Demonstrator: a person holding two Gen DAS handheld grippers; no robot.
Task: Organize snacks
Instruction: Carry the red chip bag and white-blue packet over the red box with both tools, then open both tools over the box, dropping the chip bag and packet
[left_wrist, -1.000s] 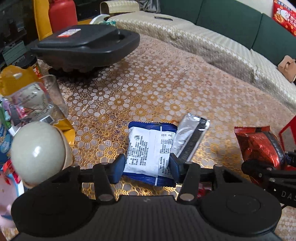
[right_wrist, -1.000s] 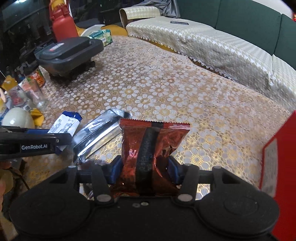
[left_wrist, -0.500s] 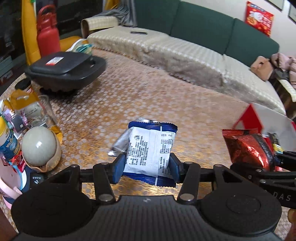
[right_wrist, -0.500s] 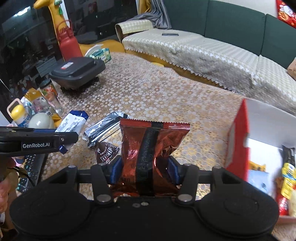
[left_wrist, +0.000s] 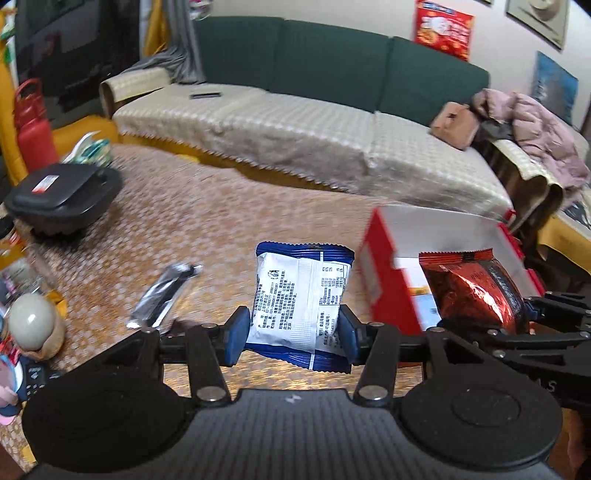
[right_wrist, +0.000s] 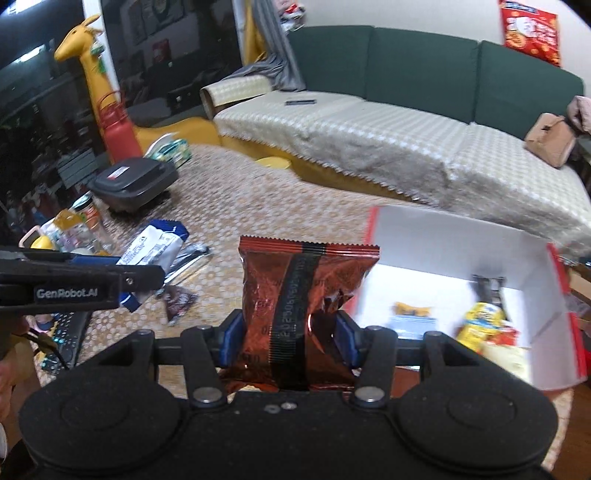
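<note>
Blue-white snack packet (left_wrist: 301, 302) | printed back | red foil bag (right_wrist: 304, 314) crinkled

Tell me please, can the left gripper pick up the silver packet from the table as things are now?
Probably not yet. The left gripper is shut on the blue and white packet, so its jaws are full. The silver packet lies uncovered on the table, so only the full jaws hinder it.

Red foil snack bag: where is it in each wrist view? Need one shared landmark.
Left wrist: red foil snack bag at right edge, pinched in the right hand-held gripper, in front of the red-and-white box.
Right wrist: bottom centre, upright between the pads.
Shared landmark: that box; also the green sofa.
</note>
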